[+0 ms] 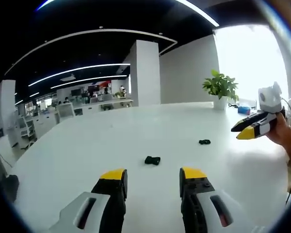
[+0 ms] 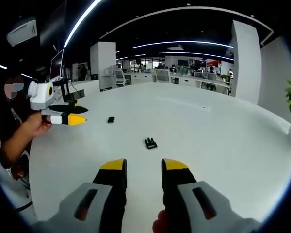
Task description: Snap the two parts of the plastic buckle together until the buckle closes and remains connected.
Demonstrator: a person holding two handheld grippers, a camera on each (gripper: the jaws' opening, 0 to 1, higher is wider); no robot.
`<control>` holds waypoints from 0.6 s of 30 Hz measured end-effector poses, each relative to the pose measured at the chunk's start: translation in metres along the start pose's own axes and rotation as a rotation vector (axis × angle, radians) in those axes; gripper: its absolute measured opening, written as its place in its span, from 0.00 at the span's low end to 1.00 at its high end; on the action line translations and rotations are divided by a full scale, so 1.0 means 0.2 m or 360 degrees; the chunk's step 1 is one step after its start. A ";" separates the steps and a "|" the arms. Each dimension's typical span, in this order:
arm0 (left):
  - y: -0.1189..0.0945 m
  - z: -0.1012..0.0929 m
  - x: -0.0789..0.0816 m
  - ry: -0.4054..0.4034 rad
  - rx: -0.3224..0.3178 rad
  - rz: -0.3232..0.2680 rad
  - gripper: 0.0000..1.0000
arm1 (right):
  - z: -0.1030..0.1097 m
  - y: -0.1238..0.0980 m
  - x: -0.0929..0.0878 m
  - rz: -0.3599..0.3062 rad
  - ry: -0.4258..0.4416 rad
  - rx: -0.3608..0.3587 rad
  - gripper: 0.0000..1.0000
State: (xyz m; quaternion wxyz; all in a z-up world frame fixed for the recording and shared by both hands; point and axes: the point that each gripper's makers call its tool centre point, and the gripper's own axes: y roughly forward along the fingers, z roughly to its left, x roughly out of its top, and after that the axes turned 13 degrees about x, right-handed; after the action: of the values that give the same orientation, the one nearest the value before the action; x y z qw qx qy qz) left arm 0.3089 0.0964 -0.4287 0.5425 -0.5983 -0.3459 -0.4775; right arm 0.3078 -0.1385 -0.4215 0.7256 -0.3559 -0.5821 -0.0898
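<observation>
Left gripper view has the left tool (image 1: 153, 178) held wide and empty above the white counter (image 1: 87, 145), lined up on one buckle half (image 1: 152, 160); the other half (image 1: 204, 142) lies well apart. Right tool (image 2: 143, 168), likewise parted and empty, faces the pronged half (image 2: 150, 142), suggesting each will take one piece.

The left gripper (image 1: 153, 177) is held level, its jaws apart with nothing between the fingertips. The right gripper (image 2: 143, 166) is held likewise, jaws parted and empty. Each seems gripped by a hand (image 2: 35, 125) at the rear.
</observation>
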 end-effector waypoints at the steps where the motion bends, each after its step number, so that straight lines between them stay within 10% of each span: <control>1: 0.00 0.00 0.00 -0.0004 -0.0002 0.0003 0.44 | 0.00 0.00 0.00 0.0002 0.0002 0.0002 0.28; 18: 0.06 0.01 0.01 0.0006 0.0007 0.0031 0.42 | -0.04 0.03 0.02 0.0016 -0.0005 0.0024 0.27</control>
State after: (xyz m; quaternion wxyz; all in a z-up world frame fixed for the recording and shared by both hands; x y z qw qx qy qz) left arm 0.3204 0.0956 -0.4302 0.5490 -0.5996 -0.3401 -0.4725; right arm 0.3197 -0.1378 -0.4203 0.7278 -0.3534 -0.5820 -0.0813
